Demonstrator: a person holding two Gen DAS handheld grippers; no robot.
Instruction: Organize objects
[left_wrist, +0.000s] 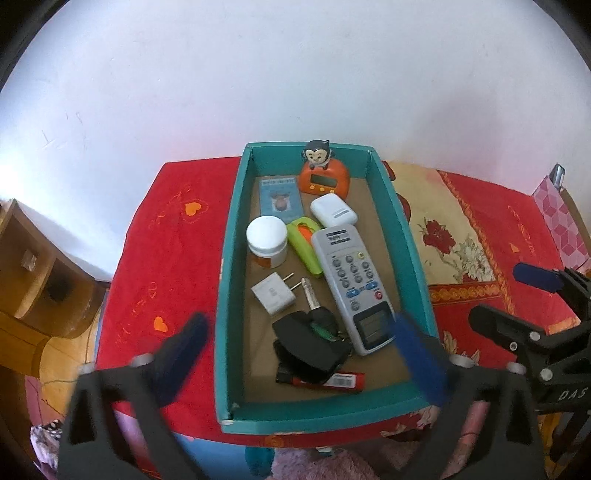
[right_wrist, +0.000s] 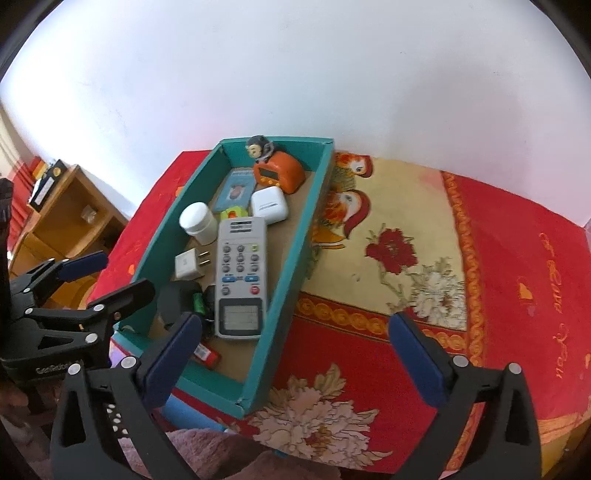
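On a red flowered cloth (right_wrist: 369, 354) sits a teal box (left_wrist: 391, 206), open at the top and filled with small things. At its far end stands an orange clock (left_wrist: 325, 181) with a monkey figure on top, touching the back wall. Just beside it, toward the left wall, a blue card (left_wrist: 280, 201) lies flat. A white case (left_wrist: 332, 211) lies in front of the clock, and a white jar (left_wrist: 266, 242) stands upright near the left wall. Between jar and remote (left_wrist: 354, 288) lies a green holder (left_wrist: 304, 247), partly under the remote's top corner. The grey remote runs lengthwise along the right side, its screen end nearest the cameras. A white plug (left_wrist: 274, 295) lies left of it, prongs pointing toward a key (left_wrist: 310, 295). The key's black fob and a black pouch (left_wrist: 306, 343) lie bunched near the front, with a red tube (left_wrist: 332, 381) partly beneath them by the front wall.

Above the box's front end hangs the left gripper (left_wrist: 299, 343), jaws spread wide, nothing between them but the view down into the box; both pads look blurred. Over the cloth right of the box, the right gripper (right_wrist: 295, 343) has its jaws wide too, holding nothing, its left pad over the box's near corner. Each gripper shows at the edge of the other's view. Behind the box is a white wall (left_wrist: 295, 74); a wooden shelf (right_wrist: 70, 218) stands off to the left.
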